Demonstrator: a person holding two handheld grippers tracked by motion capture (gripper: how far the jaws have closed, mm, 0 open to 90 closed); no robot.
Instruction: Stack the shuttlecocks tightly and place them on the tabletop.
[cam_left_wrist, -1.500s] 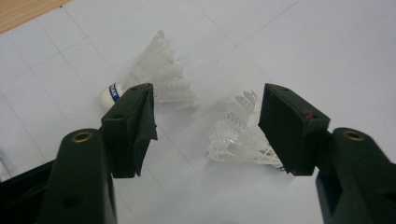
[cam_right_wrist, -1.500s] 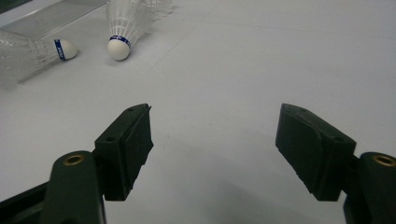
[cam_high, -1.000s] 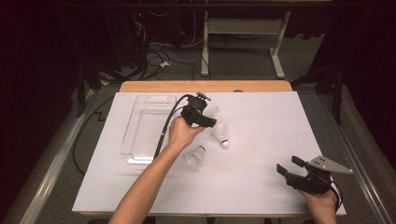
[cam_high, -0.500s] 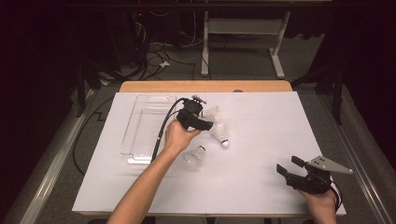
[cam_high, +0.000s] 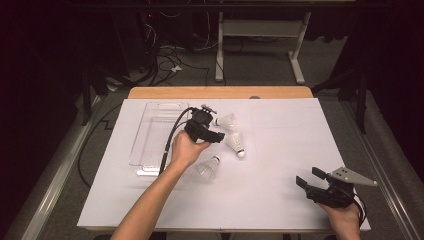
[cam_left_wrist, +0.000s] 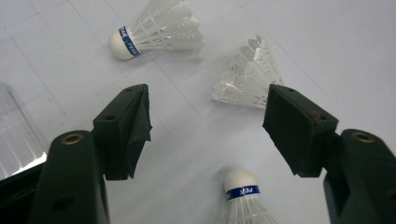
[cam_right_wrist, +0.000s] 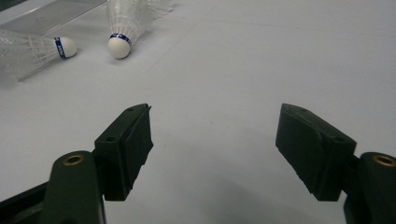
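Three white shuttlecocks with blue-banded corks lie mid-table. The far shuttlecock (cam_high: 227, 121) (cam_left_wrist: 154, 30) has its cork to the left. A middle shuttlecock (cam_high: 235, 141) (cam_left_wrist: 250, 74) and a near shuttlecock (cam_high: 209, 166) (cam_left_wrist: 243, 196) lie below it. My left gripper (cam_high: 215, 135) (cam_left_wrist: 210, 100) hovers open over them, its jaws wide apart and holding nothing. My right gripper (cam_high: 307, 176) (cam_right_wrist: 215, 116) rests open near the table's front right, also holding nothing. In the right gripper view, two shuttlecocks (cam_right_wrist: 37, 49) (cam_right_wrist: 123, 28) show far off at upper left.
A clear plastic tray (cam_high: 150, 145) lies left of the shuttlecocks, just beside my left hand. White paper (cam_high: 280, 150) covers the table. A wooden edge (cam_high: 220, 92) runs along the far side. Cables and a metal stand (cam_high: 260, 45) sit on the floor beyond.
My left gripper has drifted slightly toward the person and a little left over the shuttlecocks. The right gripper has not moved, and the shuttlecocks lie as before.
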